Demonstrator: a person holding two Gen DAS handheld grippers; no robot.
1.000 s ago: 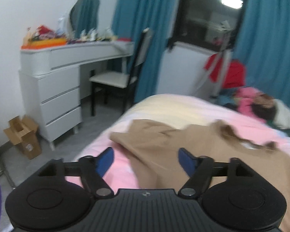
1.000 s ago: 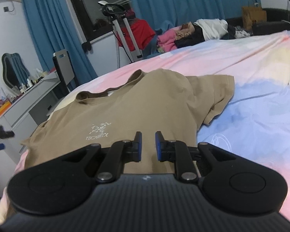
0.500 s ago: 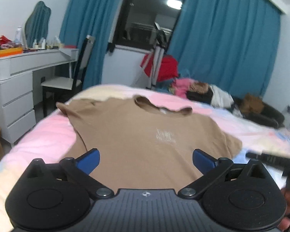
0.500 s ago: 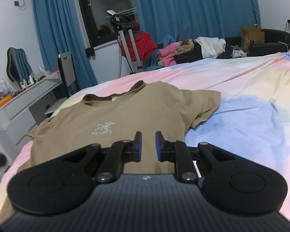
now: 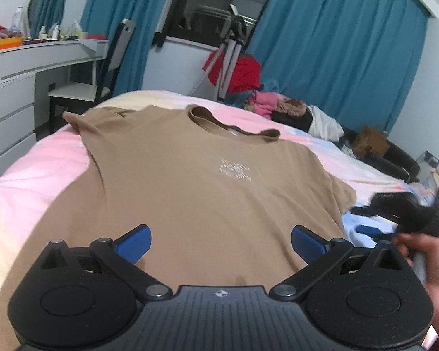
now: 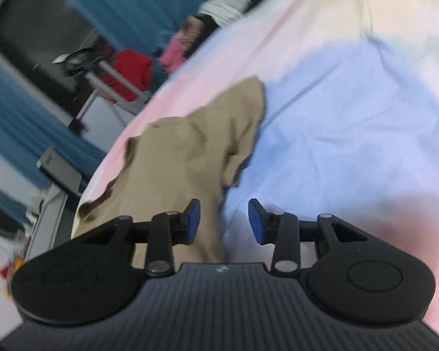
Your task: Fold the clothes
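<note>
A tan T-shirt [image 5: 196,181] with a small white chest print lies face up and spread out on the pastel bed [image 5: 38,175]. My left gripper [image 5: 221,241] is wide open and empty above the shirt's lower hem. My right gripper [image 6: 224,219] is open and empty, tilted, over the shirt's right side edge near its sleeve [image 6: 243,117]. The right gripper also shows, blurred, in the left wrist view [image 5: 395,216], beside the shirt's right sleeve.
A white dresser [image 5: 11,93] and a black chair [image 5: 102,73] stand left of the bed. A pile of clothes [image 5: 292,111] lies at the bed's far end by a stand with red cloth [image 5: 237,70]. Blue curtains hang behind.
My right gripper has opened, tilted, and swung right to the shirt's sleeve side. My left gripper has moved closer over the shirt's lower part and stays wide open.
</note>
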